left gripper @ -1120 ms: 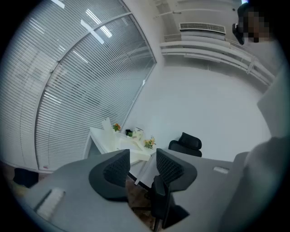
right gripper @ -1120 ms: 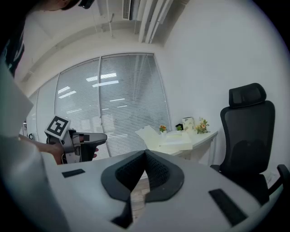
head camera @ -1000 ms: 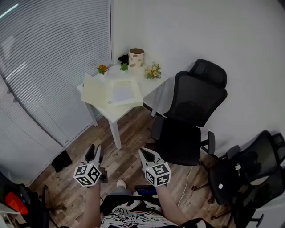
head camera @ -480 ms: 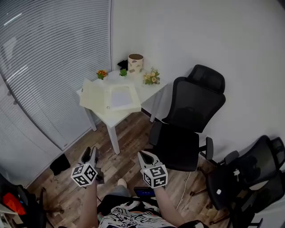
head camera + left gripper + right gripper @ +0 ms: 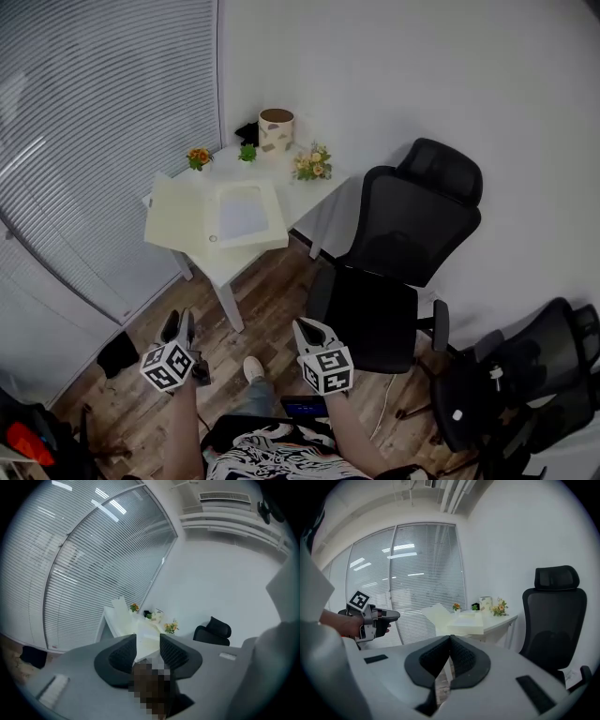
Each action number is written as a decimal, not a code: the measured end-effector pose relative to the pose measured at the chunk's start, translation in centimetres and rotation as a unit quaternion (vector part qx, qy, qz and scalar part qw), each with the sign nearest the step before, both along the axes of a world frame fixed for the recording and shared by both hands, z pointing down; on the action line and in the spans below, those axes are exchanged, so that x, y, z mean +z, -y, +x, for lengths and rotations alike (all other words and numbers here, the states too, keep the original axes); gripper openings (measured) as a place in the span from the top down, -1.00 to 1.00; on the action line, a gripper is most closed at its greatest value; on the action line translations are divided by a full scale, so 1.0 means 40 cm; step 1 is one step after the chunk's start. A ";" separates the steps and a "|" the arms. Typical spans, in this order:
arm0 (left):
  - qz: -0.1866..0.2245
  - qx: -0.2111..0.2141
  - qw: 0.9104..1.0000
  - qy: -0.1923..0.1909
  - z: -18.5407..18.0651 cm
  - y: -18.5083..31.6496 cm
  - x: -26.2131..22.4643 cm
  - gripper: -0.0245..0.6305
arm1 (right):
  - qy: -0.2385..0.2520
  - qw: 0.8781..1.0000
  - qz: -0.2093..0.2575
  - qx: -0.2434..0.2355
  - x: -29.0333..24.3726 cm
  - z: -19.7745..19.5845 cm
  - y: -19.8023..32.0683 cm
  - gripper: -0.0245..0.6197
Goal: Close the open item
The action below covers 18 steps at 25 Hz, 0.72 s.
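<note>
A cream box [image 5: 246, 214] lies open on the small white table [image 5: 225, 264], its lid [image 5: 175, 214] folded out flat to the left. Both grippers hang low over the wooden floor, well short of the table. My left gripper [image 5: 179, 325] is open; its jaws have just been closing a little, with nothing between them. In the left gripper view the box [image 5: 140, 631] shows far off through the gap of the left gripper [image 5: 147, 645]. My right gripper [image 5: 303, 325] is shut and empty, its pads meeting at the tip [image 5: 450, 637], and the box [image 5: 468, 623] lies beyond.
A black office chair [image 5: 403, 244] stands right of the table, with more chairs [image 5: 525, 375] at the right edge. Small flower pots [image 5: 312, 164] and a round container [image 5: 275, 128] crowd the table's back. Window blinds [image 5: 94, 141] line the left. A black bag [image 5: 117, 354] lies on the floor.
The table and box have slid left and lower in the head view. Both grippers have shifted, the left one leftward and lower in the picture. A shoe now shows between them.
</note>
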<state>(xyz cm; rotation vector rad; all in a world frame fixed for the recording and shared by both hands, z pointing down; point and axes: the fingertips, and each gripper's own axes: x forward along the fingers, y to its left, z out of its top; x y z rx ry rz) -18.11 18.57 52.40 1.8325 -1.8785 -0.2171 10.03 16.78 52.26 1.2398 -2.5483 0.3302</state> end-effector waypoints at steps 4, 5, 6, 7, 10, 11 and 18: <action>-0.022 -0.016 1.000 -0.010 -0.035 0.123 0.044 0.51 | -0.011 1.000 -0.013 -0.002 0.029 -0.008 0.142 0.91; -0.027 -0.024 0.999 -0.012 -0.050 0.157 0.055 0.54 | -0.015 1.000 -0.015 -0.004 0.034 -0.014 0.180 0.91; -0.032 -0.032 0.999 -0.015 -0.066 0.190 0.065 0.55 | -0.022 1.000 -0.017 -0.008 0.041 -0.022 0.217 0.91; -0.036 -0.041 0.998 -0.018 -0.082 0.222 0.074 0.56 | -0.030 0.999 -0.019 -0.013 0.049 -0.031 0.253 0.91; -0.051 -0.065 0.996 -0.029 -0.135 0.312 0.107 0.57 | -0.056 0.998 -0.024 -0.028 0.077 -0.056 0.359 0.91; -0.057 -0.073 0.995 -0.031 -0.154 0.338 0.120 0.57 | -0.062 0.997 -0.027 -0.031 0.088 -0.063 0.393 0.91; -0.076 -0.137 0.984 -0.083 -0.297 0.470 0.198 0.57 | -0.085 0.994 -0.048 -0.040 0.157 -0.108 0.596 0.91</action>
